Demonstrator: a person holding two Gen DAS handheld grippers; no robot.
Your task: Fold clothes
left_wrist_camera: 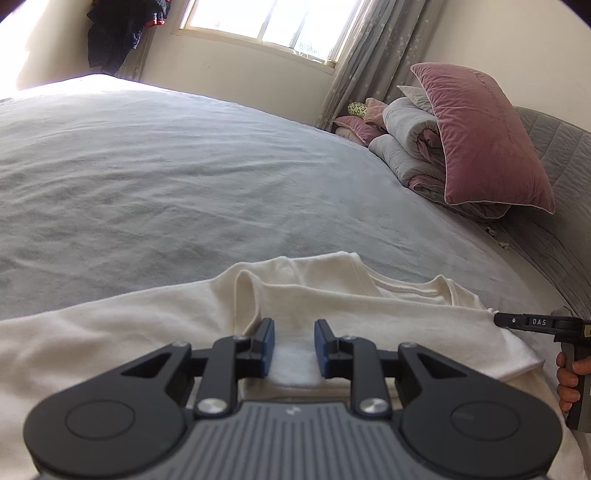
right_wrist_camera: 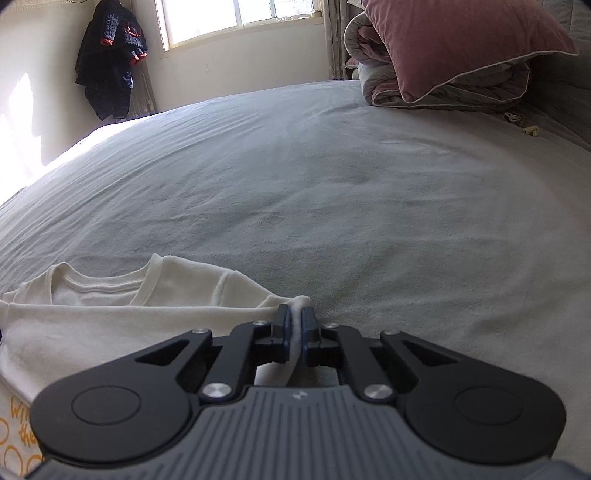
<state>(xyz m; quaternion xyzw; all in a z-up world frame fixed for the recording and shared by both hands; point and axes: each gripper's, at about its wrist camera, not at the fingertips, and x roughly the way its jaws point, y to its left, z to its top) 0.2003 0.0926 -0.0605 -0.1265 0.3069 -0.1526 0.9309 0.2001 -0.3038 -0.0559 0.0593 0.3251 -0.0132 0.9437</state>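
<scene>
One cream T-shirt [left_wrist_camera: 332, 306] lies on the grey bed [left_wrist_camera: 184, 177]. Left tongs [left_wrist_camera: 293, 349] released over the fabric; right tongs [right_wrist_camera: 294, 334] clenched on the shirt's edge. One pink pillow [left_wrist_camera: 480, 136] rests on one folded duvet [left_wrist_camera: 410, 147].

The cream cotton T-shirt [left_wrist_camera: 332, 306] lies at the near edge of the grey-sheeted bed [left_wrist_camera: 166, 177], collar toward the far side, with the pink velvet pillow [left_wrist_camera: 480, 136] atop the folded grey quilt [left_wrist_camera: 410, 147] at the far right, beneath the window [left_wrist_camera: 266, 22].

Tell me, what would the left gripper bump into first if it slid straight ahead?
Probably the raised fold of the shirt just ahead of the left gripper, then bare bed. Depth is hard to judge.
</scene>
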